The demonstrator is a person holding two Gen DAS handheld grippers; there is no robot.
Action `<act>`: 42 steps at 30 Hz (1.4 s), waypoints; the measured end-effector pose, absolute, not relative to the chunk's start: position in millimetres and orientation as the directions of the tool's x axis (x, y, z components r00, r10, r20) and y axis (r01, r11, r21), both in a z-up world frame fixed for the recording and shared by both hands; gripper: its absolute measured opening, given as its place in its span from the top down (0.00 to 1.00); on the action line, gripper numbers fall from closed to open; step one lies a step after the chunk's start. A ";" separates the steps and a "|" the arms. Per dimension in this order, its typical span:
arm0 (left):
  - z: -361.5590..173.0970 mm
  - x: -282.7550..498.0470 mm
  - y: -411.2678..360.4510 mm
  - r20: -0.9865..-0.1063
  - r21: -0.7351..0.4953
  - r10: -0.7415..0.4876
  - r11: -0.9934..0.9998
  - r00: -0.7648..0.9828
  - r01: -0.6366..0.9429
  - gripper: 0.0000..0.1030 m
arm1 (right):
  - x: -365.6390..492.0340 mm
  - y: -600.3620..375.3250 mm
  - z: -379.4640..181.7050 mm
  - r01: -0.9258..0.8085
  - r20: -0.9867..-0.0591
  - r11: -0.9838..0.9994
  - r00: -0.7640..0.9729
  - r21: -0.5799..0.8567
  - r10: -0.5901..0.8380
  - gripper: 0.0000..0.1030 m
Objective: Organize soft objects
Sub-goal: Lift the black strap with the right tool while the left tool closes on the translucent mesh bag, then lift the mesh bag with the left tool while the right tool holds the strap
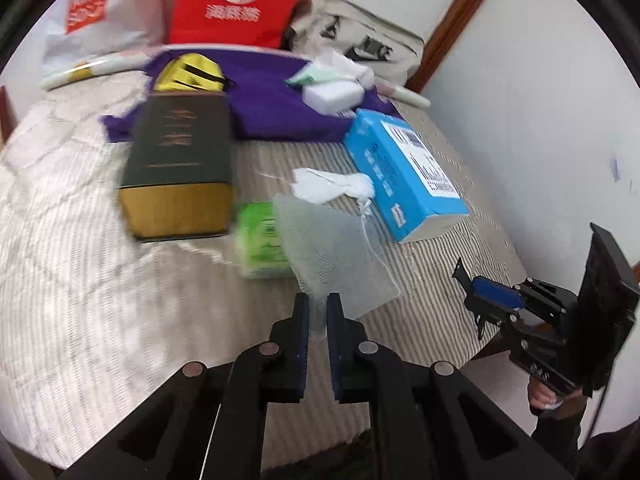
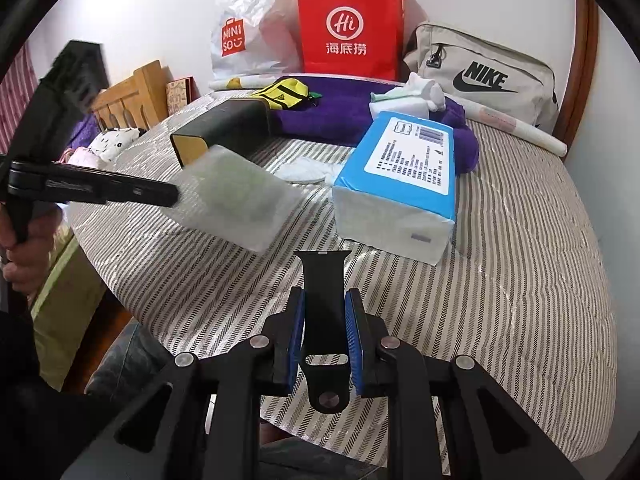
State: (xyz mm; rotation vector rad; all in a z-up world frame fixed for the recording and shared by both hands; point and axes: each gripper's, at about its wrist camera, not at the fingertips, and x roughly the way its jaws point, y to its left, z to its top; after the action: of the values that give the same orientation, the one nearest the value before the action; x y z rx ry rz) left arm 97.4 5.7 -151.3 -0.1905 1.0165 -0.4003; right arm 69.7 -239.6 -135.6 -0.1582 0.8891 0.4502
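My left gripper (image 1: 318, 306) is shut on the edge of a translucent white mesh pouch (image 1: 336, 252) and holds it above the striped bed cover; the pouch (image 2: 236, 196) also shows in the right wrist view, hanging from the left gripper (image 2: 174, 196). My right gripper (image 2: 325, 300) is shut on a black rubber watch strap (image 2: 324, 300), upright between the blue pads. It also shows in the left wrist view (image 1: 472, 292) at the right. A green tissue pack (image 1: 262, 240) lies under the pouch. A white cloth (image 1: 332, 186) lies beside it.
A blue tissue box (image 2: 404, 176), a dark green and gold box (image 1: 180, 168), a purple towel (image 2: 332, 116), a yellow pouch (image 2: 284, 94), white sponges (image 1: 332, 94), a red paper bag (image 2: 348, 28), a white plastic bag (image 2: 248, 32) and a Nike bag (image 2: 484, 76) crowd the bed's far side.
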 end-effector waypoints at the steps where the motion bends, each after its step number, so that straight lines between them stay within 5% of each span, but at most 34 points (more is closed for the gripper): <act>1: -147.1 91.3 17.9 -0.782 -0.335 -0.400 0.916 0.478 0.220 0.91 | 68.9 -239.0 -134.9 -0.443 -0.777 0.895 0.546 0.049 0.313 0.80; 12: -170.6 82.1 91.2 -0.846 -0.248 -0.229 0.968 0.481 0.025 0.89 | 68.0 -239.7 -132.9 -0.430 -0.775 0.902 0.559 0.034 0.295 0.80; 15: -181.6 85.7 91.5 -0.864 -0.199 -0.179 0.980 0.470 0.006 0.78 | 71.6 -244.5 -136.2 -0.407 -0.781 0.913 0.559 0.033 0.278 0.80; 20: -184.5 91.5 85.8 -0.852 -0.210 -0.186 0.978 0.489 0.007 0.38 | 76.8 -251.5 -143.9 -0.385 -0.794 0.922 0.550 0.034 0.259 0.80; 27: -193.6 113.3 62.9 -0.866 -0.219 -0.196 0.976 0.460 0.002 0.33 | 83.8 -253.3 -153.4 -0.377 -0.805 0.925 0.535 0.042 0.255 0.80; 34: -200.1 122.6 36.8 -0.882 -0.168 -0.154 0.986 0.445 0.007 0.07 | 86.6 -253.9 -159.4 -0.384 -0.808 0.922 0.526 0.052 0.264 0.80; 42: -208.4 133.6 12.1 -0.906 -0.031 -0.029 1.000 0.423 0.001 0.01 | 88.4 -254.3 -164.2 -0.387 -0.812 0.920 0.516 0.064 0.273 0.80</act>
State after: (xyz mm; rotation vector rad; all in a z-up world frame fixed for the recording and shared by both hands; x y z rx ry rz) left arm 133.6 12.1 -208.4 -0.0271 1.1344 -0.0187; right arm 88.4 -254.3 -164.2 -0.1307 0.9492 0.3978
